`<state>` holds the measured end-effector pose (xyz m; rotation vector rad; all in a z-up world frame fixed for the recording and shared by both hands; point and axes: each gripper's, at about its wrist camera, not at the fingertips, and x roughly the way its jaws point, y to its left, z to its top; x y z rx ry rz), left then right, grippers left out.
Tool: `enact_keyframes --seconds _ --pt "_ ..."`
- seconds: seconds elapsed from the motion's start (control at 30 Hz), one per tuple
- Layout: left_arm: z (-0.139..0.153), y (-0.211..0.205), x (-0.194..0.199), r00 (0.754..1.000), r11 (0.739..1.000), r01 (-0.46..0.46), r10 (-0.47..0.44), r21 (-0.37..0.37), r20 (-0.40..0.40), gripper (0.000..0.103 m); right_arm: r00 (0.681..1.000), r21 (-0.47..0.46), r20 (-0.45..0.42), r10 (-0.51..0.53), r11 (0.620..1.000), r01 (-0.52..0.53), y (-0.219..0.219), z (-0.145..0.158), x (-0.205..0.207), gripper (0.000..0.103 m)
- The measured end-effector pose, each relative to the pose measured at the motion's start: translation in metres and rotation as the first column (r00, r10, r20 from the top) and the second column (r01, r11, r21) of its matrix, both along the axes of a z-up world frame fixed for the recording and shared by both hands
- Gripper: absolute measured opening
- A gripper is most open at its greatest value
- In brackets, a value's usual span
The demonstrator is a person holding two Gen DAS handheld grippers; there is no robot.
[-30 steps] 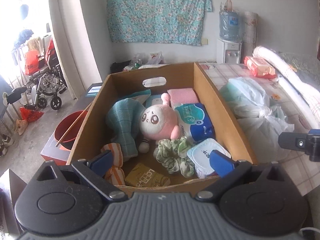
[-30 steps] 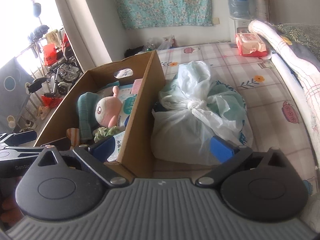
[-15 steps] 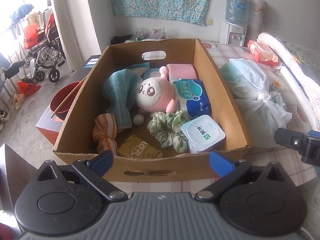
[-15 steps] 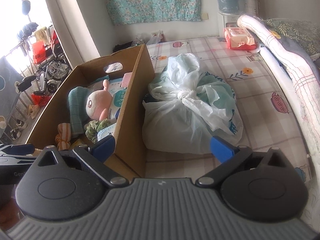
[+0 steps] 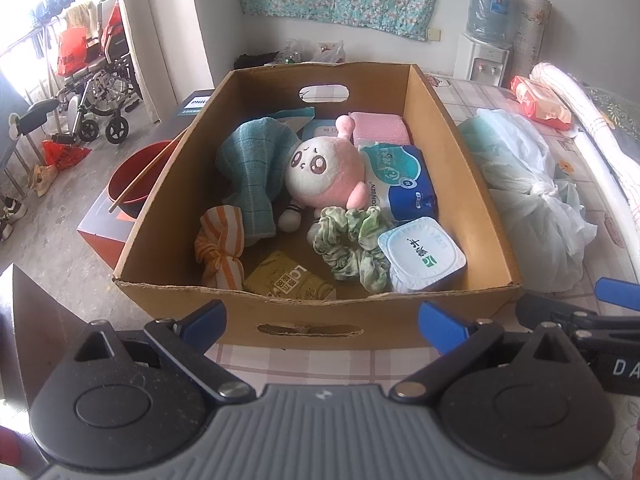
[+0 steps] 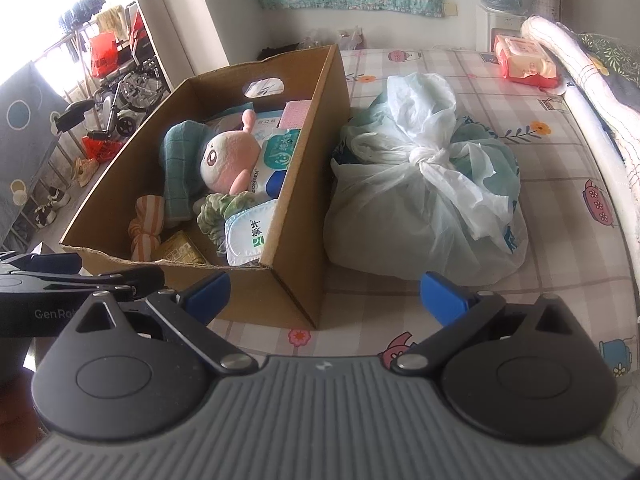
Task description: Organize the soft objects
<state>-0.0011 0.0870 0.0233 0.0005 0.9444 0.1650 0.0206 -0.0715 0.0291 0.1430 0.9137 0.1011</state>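
A cardboard box stands on the checked bed sheet. It holds a pink plush toy, a teal towel, a striped orange cloth, a green scrunchie, tissue packs and a wipes pack. My left gripper is open and empty, just in front of the box's near wall. My right gripper is open and empty, before the box's right corner. A knotted plastic bag lies right of the box.
A red wipes pack lies far back on the bed beside a rolled quilt. Left of the bed, a red bowl rests on a carton over the floor. A wheelchair stands by the bright doorway.
Both grippers have pulled back and risen from the box. The left one was over the box's near edge; now the whole near wall with its handle slot shows.
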Motion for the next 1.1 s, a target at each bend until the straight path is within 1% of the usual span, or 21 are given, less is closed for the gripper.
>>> enact_keyframes --seconds 0.27,1.1 --pt "-0.003 0.003 0.002 1.000 1.000 -0.007 0.007 -0.006 -0.005 0.103 1.000 -0.019 -0.023 -0.005 1.000 0.005 0.002 -0.005 0.006 0.102" --pt "-0.016 0.009 0.007 0.998 1.000 -0.028 0.028 -0.005 -0.053 0.102 0.996 -0.023 -0.085 -0.001 1.000 -0.001 0.007 -0.020 0.017 0.102"
